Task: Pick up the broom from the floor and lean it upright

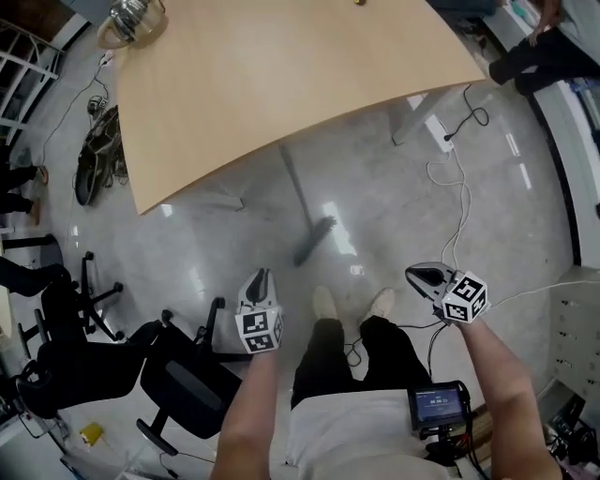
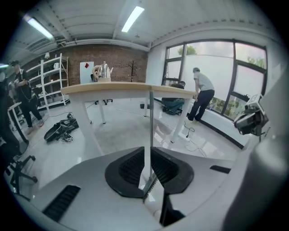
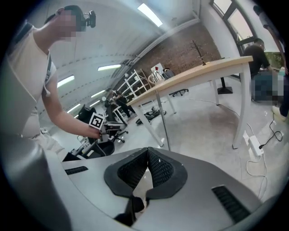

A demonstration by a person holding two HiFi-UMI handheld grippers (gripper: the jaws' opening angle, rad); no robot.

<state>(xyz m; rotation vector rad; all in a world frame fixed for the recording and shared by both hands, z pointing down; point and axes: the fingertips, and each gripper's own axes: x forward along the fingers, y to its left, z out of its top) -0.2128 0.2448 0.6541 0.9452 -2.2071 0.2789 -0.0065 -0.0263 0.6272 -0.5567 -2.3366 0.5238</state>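
Observation:
The broom [image 1: 314,240] stands with its dark head on the floor and its grey handle [image 1: 292,183] leaning up against the edge of the wooden table [image 1: 281,66]. My left gripper [image 1: 260,279] hangs in the air short of the broom, to its lower left. Its jaws stand a narrow gap apart with nothing between them, and the far broom handle [image 2: 150,117] shows through the gap of the left gripper [image 2: 148,155]. My right gripper [image 1: 422,277] hangs to the broom's right, empty, and the jaw tips of the right gripper [image 3: 147,151] meet. The handle [image 3: 162,122] also shows there.
Black office chairs [image 1: 178,375] crowd the floor at the lower left. A black bag [image 1: 97,155] lies left of the table. White cables and a power strip [image 1: 441,136] run along the floor at right. A kettle [image 1: 131,19] stands on the table. My feet [image 1: 352,305] are just behind the broom.

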